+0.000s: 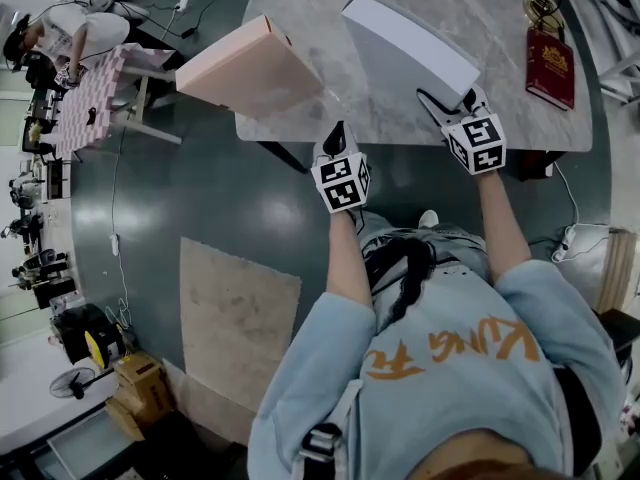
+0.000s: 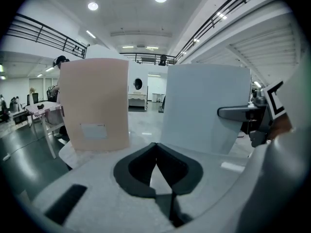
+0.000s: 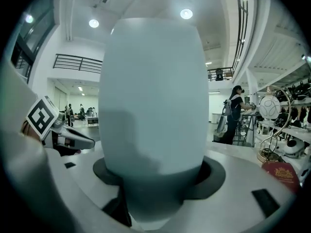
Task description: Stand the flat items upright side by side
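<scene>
Two flat boxes stand upright on the marble table (image 1: 500, 28), apart from each other. The pink box (image 1: 250, 68) is on the left, leaning slightly, with a pale label low on its face (image 2: 95, 103). To its right stands the white box (image 1: 410, 48), and my right gripper (image 1: 455, 98) is shut on its near end. That box fills the right gripper view (image 3: 153, 96) between the jaws of my right gripper (image 3: 155, 178). My left gripper (image 1: 338, 130) is shut and empty at the table's front edge, short of both boxes (image 2: 155, 152). The white box (image 2: 204, 108) shows there too.
A red book (image 1: 549, 65) lies at the table's right end beside a golden ornament (image 1: 543, 8). A person sits at a pink-checked table (image 1: 90, 98) far left. The person's legs are below the table's near edge. Cables lie on the floor.
</scene>
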`<state>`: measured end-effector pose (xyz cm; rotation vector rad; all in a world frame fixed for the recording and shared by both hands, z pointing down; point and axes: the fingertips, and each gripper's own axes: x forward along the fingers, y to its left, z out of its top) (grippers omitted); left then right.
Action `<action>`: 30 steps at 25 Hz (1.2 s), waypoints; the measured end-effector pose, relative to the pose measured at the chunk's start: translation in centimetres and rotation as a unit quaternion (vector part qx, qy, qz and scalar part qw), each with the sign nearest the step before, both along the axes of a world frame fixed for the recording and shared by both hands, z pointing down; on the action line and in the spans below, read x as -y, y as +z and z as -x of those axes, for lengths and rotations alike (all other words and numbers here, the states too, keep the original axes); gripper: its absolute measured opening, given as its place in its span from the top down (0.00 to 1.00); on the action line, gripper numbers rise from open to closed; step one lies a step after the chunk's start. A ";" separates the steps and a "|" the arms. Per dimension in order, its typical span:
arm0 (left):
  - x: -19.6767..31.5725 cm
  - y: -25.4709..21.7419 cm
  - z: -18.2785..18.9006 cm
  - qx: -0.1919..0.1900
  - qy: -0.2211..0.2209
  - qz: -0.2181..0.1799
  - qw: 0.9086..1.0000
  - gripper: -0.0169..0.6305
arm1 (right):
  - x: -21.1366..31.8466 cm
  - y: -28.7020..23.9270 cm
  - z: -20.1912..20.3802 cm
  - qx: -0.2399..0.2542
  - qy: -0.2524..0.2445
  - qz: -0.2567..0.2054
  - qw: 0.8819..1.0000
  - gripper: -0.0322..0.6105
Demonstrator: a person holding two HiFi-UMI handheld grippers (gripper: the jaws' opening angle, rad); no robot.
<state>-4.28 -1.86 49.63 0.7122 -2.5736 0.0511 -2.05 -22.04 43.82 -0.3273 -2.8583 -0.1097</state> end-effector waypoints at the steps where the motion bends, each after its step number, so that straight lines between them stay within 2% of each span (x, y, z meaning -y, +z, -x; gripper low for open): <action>1: -0.4 0.1 0.4 0.000 0.001 -0.002 1.000 0.95 | -0.1 0.0 0.4 0.000 0.009 0.000 1.000 0.47; 11: -7.5 1.1 5.6 -0.010 0.002 -0.012 1.000 0.95 | -2.9 0.2 5.0 -0.004 0.104 0.003 0.995 0.47; 18: -11.9 1.1 10.2 -0.012 0.022 -0.025 0.999 0.93 | -5.6 0.2 8.4 -0.009 0.163 0.006 0.986 0.47; 24: -14.4 1.7 13.2 -0.012 0.090 -0.020 0.996 0.83 | -7.2 0.4 11.1 -0.009 0.209 0.011 0.978 0.46; 30: -17.3 2.3 14.6 -0.023 0.181 -0.012 0.983 0.75 | -9.0 0.2 13.3 -0.007 0.253 0.011 0.967 0.46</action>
